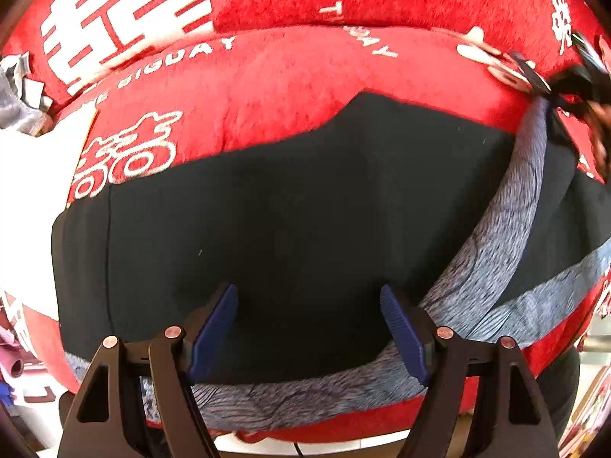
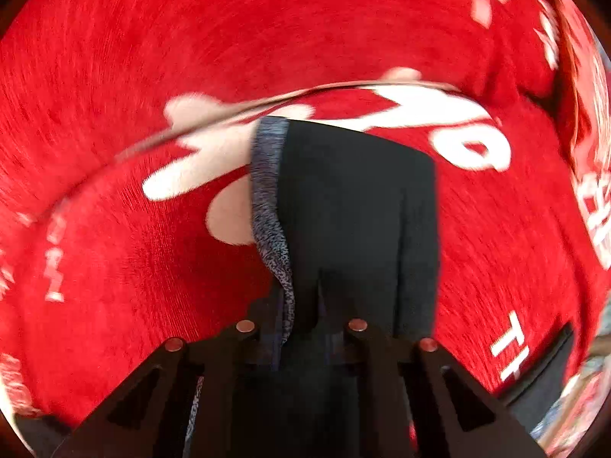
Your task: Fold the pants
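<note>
Black pants (image 1: 305,210) with a heathered grey side stripe (image 1: 508,229) lie spread over a red blanket. My left gripper (image 1: 309,324) hangs just above the near part of the pants, blue pads wide apart, open, nothing pinched. In the right wrist view the pants (image 2: 355,210) hang down from my right gripper (image 2: 301,339), whose jaws are shut on the cloth; the grey stripe (image 2: 267,191) runs along the hanging fold's left edge. The right gripper (image 1: 573,80) also shows at the far right of the left wrist view, lifting the striped edge.
The red fleece blanket (image 1: 305,76) with white lettering covers a soft, bulging surface and fills the right wrist view (image 2: 114,267). A white surface (image 1: 30,191) and a grey cloth (image 1: 15,103) lie at the left. Cluttered floor shows at the lower corners.
</note>
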### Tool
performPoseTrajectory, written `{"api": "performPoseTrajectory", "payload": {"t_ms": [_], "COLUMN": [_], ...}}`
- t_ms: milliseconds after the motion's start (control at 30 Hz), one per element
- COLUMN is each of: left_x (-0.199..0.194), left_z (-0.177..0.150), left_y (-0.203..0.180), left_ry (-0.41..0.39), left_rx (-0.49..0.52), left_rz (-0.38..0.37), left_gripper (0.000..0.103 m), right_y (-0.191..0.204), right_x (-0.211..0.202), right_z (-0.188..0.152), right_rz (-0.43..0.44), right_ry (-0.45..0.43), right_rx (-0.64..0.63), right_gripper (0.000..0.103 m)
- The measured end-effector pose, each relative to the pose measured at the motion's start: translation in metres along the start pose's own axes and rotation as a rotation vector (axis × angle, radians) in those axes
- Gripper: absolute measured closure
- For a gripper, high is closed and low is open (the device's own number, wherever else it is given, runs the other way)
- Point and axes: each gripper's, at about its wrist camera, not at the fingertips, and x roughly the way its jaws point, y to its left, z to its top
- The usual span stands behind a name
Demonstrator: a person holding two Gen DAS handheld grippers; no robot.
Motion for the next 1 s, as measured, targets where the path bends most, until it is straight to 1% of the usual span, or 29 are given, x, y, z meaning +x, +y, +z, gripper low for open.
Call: {"api": "performPoseTrajectory", "payload": {"t_ms": [67, 100, 133, 200, 233, 300, 333, 367, 433, 467, 500, 533, 567, 600, 633, 667, 700, 733, 767, 833, 867, 900, 933, 967, 1000], "left_x": [-0.001, -0.002, -0.002, -0.003, -0.004, -0.002, 0.002, 0.008, 0.017, 0.018, 0.015, 0.013, 0.013, 0.012, 0.012, 0.013, 0.014, 0.014, 0.015, 0.013, 0.009, 0.005, 0.001, -0.004, -0.008], "left_z": [0.007, 0.009, 0.012, 0.018, 0.021, 0.026, 0.027, 0.026, 0.019, 0.015, 0.012, 0.01, 0.009, 0.009, 0.008, 0.008, 0.008, 0.008, 0.009, 0.01, 0.012, 0.014, 0.014, 0.015, 0.017], "left_y": [-0.006, -0.009, -0.012, -0.017, -0.02, -0.026, -0.029, -0.035, -0.046, -0.052, -0.057, -0.06, -0.06, -0.058, -0.055, -0.051, -0.046, -0.043, -0.042, -0.042, -0.045, -0.049, -0.053, -0.058, -0.065], "left_ry": [-0.019, -0.026, -0.033, -0.043, -0.053, -0.052, -0.037, -0.006, 0.035, 0.017, -0.02, -0.03, -0.032, -0.024, -0.016, -0.007, 0.002, 0.007, 0.012, 0.018, 0.009, -0.002, -0.014, -0.029, -0.044], "left_rx": [0.014, 0.018, 0.021, 0.013, 0.007, -0.002, -0.003, 0.004, 0.033, 0.057, 0.082, 0.097, 0.105, 0.104, 0.096, 0.082, 0.069, 0.063, 0.06, 0.054, 0.052, 0.056, 0.06, 0.064, 0.071], "left_rz": [-0.006, -0.004, -0.007, -0.035, -0.049, -0.044, -0.046, -0.063, -0.064, -0.035, -0.005, 0.009, 0.015, 0.015, 0.011, 0.008, 0.007, 0.002, -0.005, 0.013, 0.022, 0.009, -0.01, -0.028, -0.039], "left_gripper": [0.024, 0.024, 0.024, 0.024, 0.024, 0.024, 0.024, 0.024, 0.024, 0.024, 0.024, 0.024, 0.024, 0.024, 0.023, 0.02, 0.018, 0.018, 0.018, 0.018, 0.018, 0.018, 0.018, 0.018, 0.018], "right_y": [-0.02, -0.036, -0.046, -0.076, -0.087, -0.121, -0.131, -0.14, -0.156, -0.162, -0.172, -0.182, -0.189, -0.198, -0.206, -0.214, -0.223, -0.227, -0.233, -0.236, -0.237, -0.235, -0.232, -0.229, -0.227], "right_x": [-0.033, -0.058, -0.072, -0.108, -0.118, -0.137, -0.141, -0.141, -0.129, -0.12, -0.106, -0.097, -0.093, -0.091, -0.091, -0.093, -0.096, -0.098, -0.101, -0.107, -0.111, -0.115, -0.119, -0.124, -0.131], "right_z": [-0.016, -0.032, -0.043, -0.078, -0.09, -0.116, -0.129, -0.142, -0.163, -0.167, -0.173, -0.178, -0.181, -0.184, -0.185, -0.186, -0.186, -0.184, -0.183, -0.174, -0.169, -0.165, -0.161, -0.158, -0.157], "right_rz": [0.015, 0.015, 0.019, 0.017, 0.024, 0.058, 0.078, 0.093, 0.11, 0.13, 0.169, 0.214, 0.241, 0.262, 0.299, 0.339, 0.395, 0.413, 0.41, 0.373, 0.368, 0.356, 0.325, 0.292, 0.249], "right_ry": [-0.09, -0.15, -0.183, -0.263, -0.285, -0.316, -0.327, -0.333, -0.327, -0.311, -0.285, -0.27, -0.265, -0.269, -0.289, -0.316, -0.343, -0.355, -0.367, -0.387, -0.394, -0.394, -0.389, -0.387, -0.396], "right_rx": [0.013, 0.024, 0.037, 0.084, 0.108, 0.195, 0.221, 0.239, 0.255, 0.268, 0.297, 0.329, 0.357, 0.392, 0.422, 0.446, 0.474, 0.484, 0.488, 0.479, 0.462, 0.437, 0.403, 0.373, 0.344], "right_gripper": [0.087, 0.087, 0.087, 0.087, 0.087, 0.087, 0.087, 0.087, 0.086, 0.085, 0.084, 0.082, 0.074, 0.057, 0.048, 0.036, 0.032, 0.032, 0.032, 0.032, 0.038, 0.059, 0.074, 0.096, 0.096]}}
